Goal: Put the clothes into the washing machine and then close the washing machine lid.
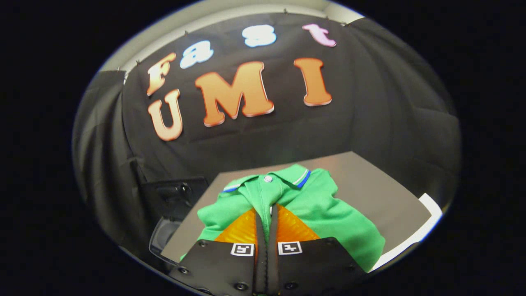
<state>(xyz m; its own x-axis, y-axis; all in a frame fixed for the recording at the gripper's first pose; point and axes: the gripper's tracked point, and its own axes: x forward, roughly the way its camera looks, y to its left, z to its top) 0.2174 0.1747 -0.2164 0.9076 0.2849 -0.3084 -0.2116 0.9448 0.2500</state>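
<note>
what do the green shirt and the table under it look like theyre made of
Green shirt: looks like soft knit cotton or a blend, matte, creasing where the gripper pinches its placket between nearly closed fingers; a snap-like button at the collar. Table: seems a smooth, hard grey board, laminate perhaps, with a dull sheen.

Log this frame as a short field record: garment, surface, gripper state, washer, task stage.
garment: green polo shirt with a white-and-blue trimmed collar, crumpled
surface: grey tabletop, shirt lying on it
gripper: gripper fingers nearly together, pinching a fold at the shirt's placket
washer: dark machine with a curved rim, beside and below the table
task stage: shirt not yet in the machine
</note>
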